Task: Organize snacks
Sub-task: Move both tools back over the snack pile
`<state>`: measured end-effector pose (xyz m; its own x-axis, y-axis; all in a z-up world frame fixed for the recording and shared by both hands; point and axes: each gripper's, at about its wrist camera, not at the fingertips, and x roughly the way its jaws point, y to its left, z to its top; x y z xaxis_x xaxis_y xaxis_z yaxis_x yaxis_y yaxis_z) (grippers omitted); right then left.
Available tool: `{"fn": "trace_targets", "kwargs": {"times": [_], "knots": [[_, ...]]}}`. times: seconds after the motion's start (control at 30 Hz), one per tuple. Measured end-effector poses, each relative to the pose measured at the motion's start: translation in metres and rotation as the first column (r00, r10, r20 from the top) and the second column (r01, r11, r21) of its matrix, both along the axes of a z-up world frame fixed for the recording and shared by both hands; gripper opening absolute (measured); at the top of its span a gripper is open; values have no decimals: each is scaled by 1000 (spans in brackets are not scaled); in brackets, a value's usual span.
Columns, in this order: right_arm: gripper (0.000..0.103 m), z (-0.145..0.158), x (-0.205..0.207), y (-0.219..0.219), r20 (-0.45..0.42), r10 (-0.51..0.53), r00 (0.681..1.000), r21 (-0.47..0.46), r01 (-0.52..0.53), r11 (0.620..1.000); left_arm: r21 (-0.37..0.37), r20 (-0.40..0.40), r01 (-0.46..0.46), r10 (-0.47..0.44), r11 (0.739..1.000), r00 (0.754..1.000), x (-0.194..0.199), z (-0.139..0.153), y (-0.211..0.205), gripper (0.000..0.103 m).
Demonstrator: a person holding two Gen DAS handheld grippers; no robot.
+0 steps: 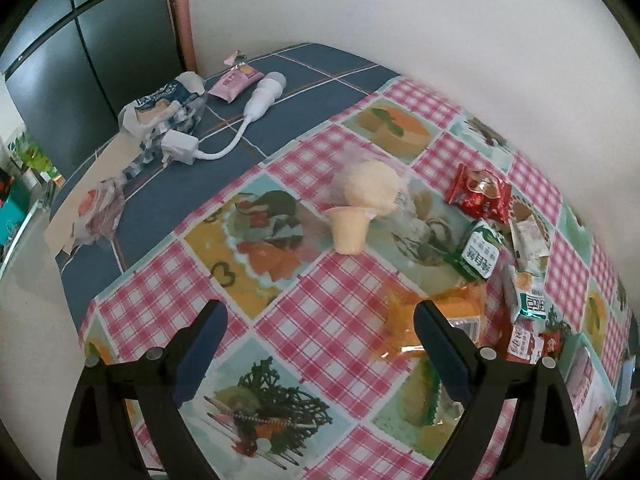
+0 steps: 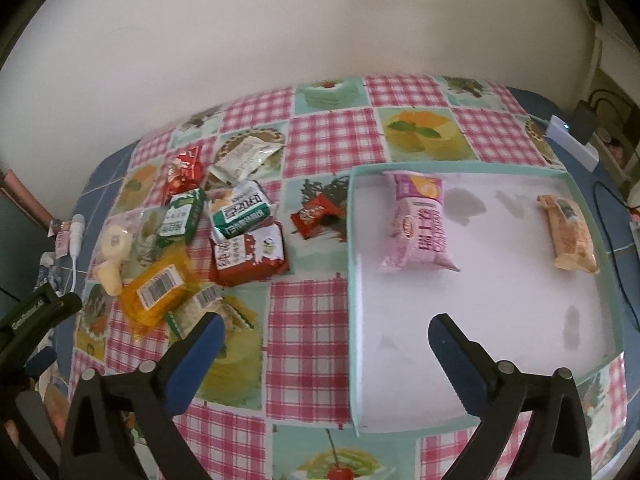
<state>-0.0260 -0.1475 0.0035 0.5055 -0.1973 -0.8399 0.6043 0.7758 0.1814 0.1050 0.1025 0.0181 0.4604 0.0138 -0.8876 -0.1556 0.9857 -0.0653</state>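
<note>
Both grippers tilt steeply down over the checkered tablecloth. The left gripper has its jaws spread with nothing between them, its right finger just above the orange packet. The right gripper is spread wide and empty, straddling the near left wall of the white tray, where a pink packet and a tan bar lie apart. The snack pile sits left of the tray.

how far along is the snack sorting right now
Early. Done: the pink packet and the tan wafer bar lie in the white box. In hand: nothing; the left gripper and right gripper are open. Left: the pile including the orange packet.
</note>
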Motion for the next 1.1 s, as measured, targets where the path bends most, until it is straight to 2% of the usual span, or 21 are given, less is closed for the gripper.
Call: {"fn": "trace_targets", "kwargs": {"times": [0.3, 0.43, 0.53, 0.83, 0.97, 1.1], "knots": [[103, -7, 10, 11, 3, 28, 1000, -9, -28, 1000, -16, -15, -31, 31, 999, 999, 7, -6, 13, 95], [103, -11, 17, 15, -13, 62, 998, 4, -62, 998, -66, -42, -42, 39, 997, 998, 10, -11, 18, 95], [103, -12, 23, 20, -24, 81, 996, -20, -82, 996, -68, -54, -44, 40, 997, 998, 11, -14, 19, 95], [103, -13, 43, 20, -37, 117, 992, -27, -118, 993, -88, -95, -8, 0, 996, 995, 20, -25, 18, 95], [103, -15, 52, 20, -42, 117, 992, -19, -118, 993, -115, -129, 19, -34, 993, 991, 27, -33, 15, 95], [103, -20, 65, 27, -55, 149, 987, -5, -149, 989, -108, -149, 67, -83, 992, 985, 32, -41, 6, 95]]}}
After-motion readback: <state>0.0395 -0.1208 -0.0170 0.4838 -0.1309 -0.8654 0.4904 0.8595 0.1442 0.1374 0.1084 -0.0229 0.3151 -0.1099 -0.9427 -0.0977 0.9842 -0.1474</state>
